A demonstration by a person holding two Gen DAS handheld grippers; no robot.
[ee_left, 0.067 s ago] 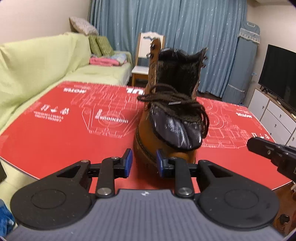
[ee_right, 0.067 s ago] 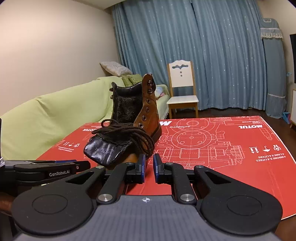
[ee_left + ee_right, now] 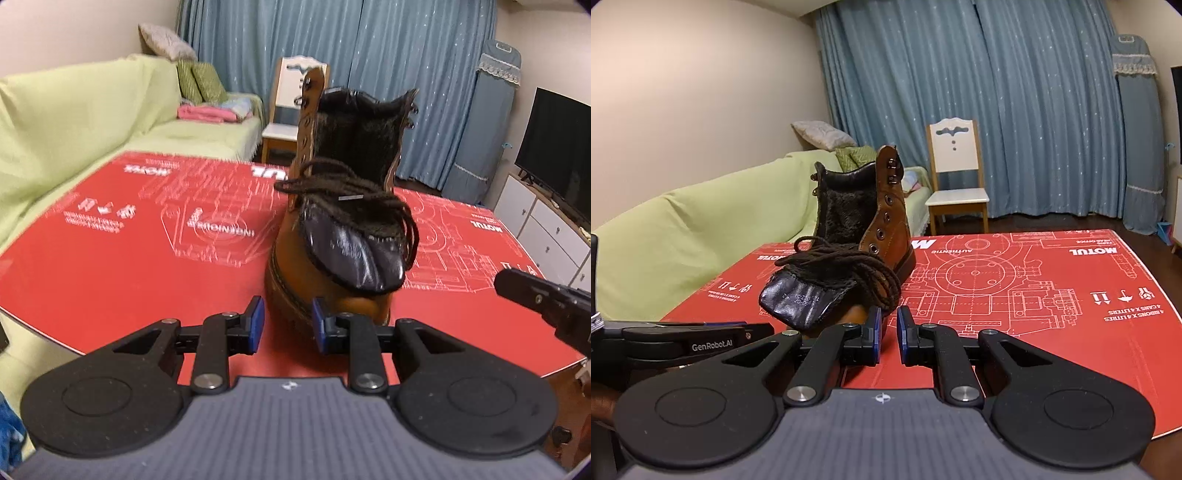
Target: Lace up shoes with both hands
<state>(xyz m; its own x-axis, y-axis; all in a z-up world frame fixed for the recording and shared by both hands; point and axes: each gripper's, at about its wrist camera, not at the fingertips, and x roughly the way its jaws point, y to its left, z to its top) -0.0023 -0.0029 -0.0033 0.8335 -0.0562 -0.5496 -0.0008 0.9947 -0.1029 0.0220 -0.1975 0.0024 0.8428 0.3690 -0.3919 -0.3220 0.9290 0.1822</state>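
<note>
Left gripper (image 3: pixel 287 322) low at the near edge of the red mat (image 3: pixel 110 258), blue pads apart with a clear gap, nothing between them, aimed at the toe of the brown boot (image 3: pixel 295 258). Right gripper (image 3: pixel 889 332) likewise empty, pads parted only narrowly, just off the boot's toe on its right side. Boot upright on the mat, long axis running from the grippers toward the curtains (image 3: pixel 997 92), toe nearest the cameras, heel and shaft away. Black tongue (image 3: pixel 354 258) folded forward over the toe. Dark laces (image 3: pixel 354 195) unthreaded, heaped loosely on the tongue. Eyelets (image 3: pixel 881 232) bare along the open shaft.
</note>
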